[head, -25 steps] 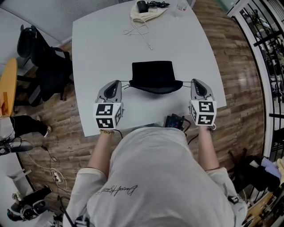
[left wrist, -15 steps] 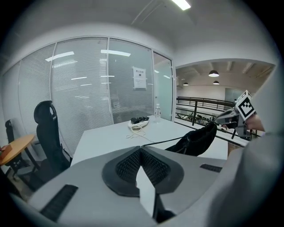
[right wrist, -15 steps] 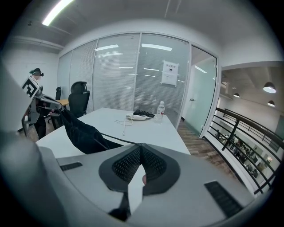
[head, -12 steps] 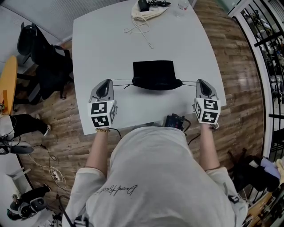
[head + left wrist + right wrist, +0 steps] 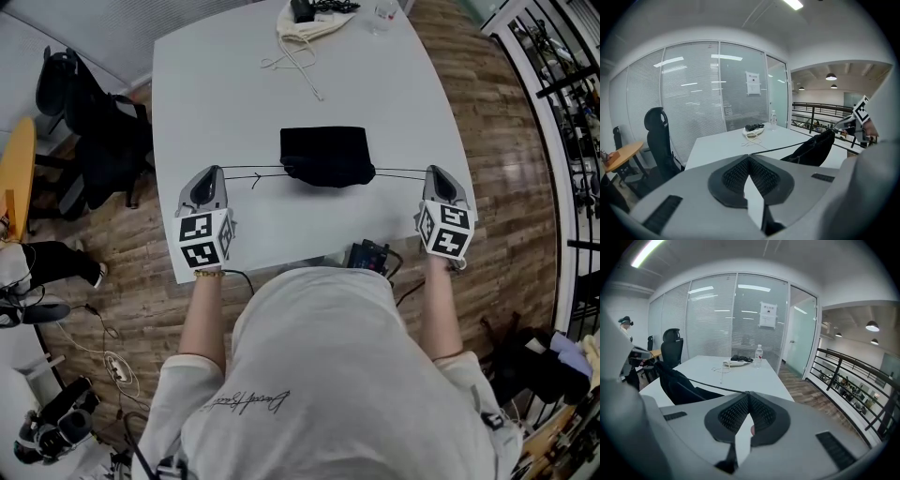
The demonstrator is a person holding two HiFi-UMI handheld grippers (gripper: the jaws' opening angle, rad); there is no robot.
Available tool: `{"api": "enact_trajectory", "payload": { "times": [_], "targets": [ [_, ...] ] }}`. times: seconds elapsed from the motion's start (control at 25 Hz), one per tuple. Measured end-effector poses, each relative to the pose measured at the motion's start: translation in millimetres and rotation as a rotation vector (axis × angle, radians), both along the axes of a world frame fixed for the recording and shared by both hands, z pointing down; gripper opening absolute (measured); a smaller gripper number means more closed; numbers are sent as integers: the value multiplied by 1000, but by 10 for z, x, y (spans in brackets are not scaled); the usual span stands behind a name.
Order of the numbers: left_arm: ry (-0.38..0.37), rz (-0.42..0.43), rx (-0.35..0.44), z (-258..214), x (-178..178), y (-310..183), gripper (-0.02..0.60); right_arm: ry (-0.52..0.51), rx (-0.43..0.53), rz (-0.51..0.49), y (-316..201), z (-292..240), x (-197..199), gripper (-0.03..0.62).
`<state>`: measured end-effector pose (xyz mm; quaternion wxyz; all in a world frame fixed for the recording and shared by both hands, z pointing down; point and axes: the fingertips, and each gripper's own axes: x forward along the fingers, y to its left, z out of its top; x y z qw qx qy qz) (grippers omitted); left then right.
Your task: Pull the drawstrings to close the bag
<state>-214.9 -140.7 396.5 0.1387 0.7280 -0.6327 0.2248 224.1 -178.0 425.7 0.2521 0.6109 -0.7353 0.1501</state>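
While the black bag (image 5: 325, 155) lies mid-tabletop (image 5: 225, 84), the left gripper (image 5: 210, 172) has its fingers (image 5: 733, 176) clenched on the left drawstring (image 5: 253, 172), and the right gripper (image 5: 438, 172) clenches the right drawstring (image 5: 398, 172), both taut.

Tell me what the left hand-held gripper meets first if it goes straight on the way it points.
The way looks free over bare table; beyond, the left hand-held gripper lines up roughly with the white cord and cream bag, though it may pass above them.

Bag (image 5: 325, 155) on table (image 5: 216, 84), drawstrings (image 5: 239, 169) either side
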Motion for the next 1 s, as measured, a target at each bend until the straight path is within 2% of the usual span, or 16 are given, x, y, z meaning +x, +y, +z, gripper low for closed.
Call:
{"api": "enact_trajectory", "payload": {
  "times": [0.2,0.32,0.4,1.0],
  "targets": [
    [-21,-81,27,-69,-242,13,12,-67,12,92,-7,-34,312,23],
    [-20,-102,39,-92,-300,17,12,-42,38,114,-14,-85,421,23],
    [-33,-107,50,-112,-314,23,12,-51,42,124,-14,-92,450,23],
    [33,-104,47,-138,-358,6,12,-93,52,123,29,-115,473,23]
  ]
}}
